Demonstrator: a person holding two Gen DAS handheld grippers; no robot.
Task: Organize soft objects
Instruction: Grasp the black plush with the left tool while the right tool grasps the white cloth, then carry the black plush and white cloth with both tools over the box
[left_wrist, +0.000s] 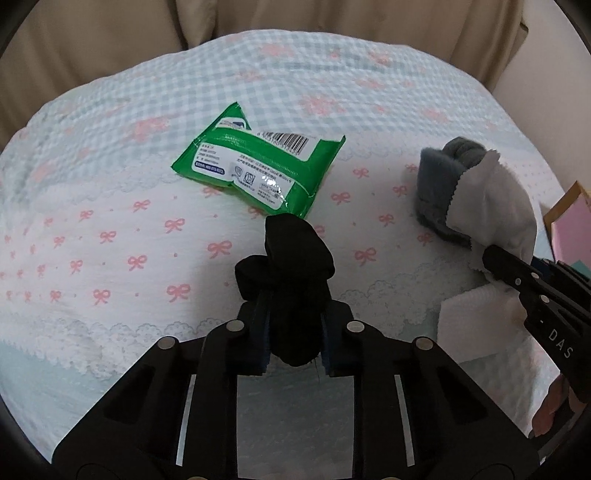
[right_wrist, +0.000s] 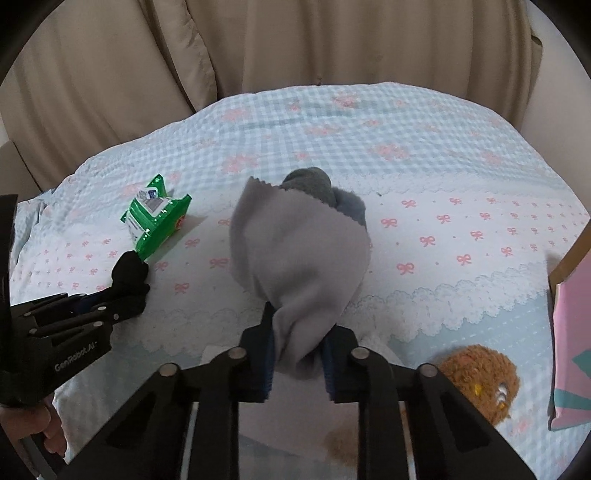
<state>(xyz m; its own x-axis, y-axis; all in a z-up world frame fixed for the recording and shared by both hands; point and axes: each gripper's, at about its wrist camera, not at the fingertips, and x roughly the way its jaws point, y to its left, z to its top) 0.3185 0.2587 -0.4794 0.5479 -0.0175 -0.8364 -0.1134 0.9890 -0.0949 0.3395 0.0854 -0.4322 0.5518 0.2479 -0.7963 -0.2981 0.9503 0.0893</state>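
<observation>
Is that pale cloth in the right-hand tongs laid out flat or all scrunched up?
Scrunched. The right tongs pinch the pale cloth into a bunch at one end, and the rest balloons out loosely, its zigzag edge showing.

Both grippers' fingers (left_wrist: 258, 332) (right_wrist: 258, 354) are clamped on fabric.

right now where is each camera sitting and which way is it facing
Left wrist: on the left tongs, looking forward over the bedspread toward the beige curtain; its own fingers pinch a black sock, and the right tongs enter from the right.
Right wrist: on the right tongs, facing the same way; its fingers pinch a grey cloth, with the left tongs and some of the hand at left.
Shared: green wipes pack, grey sock, both tongs.
</observation>
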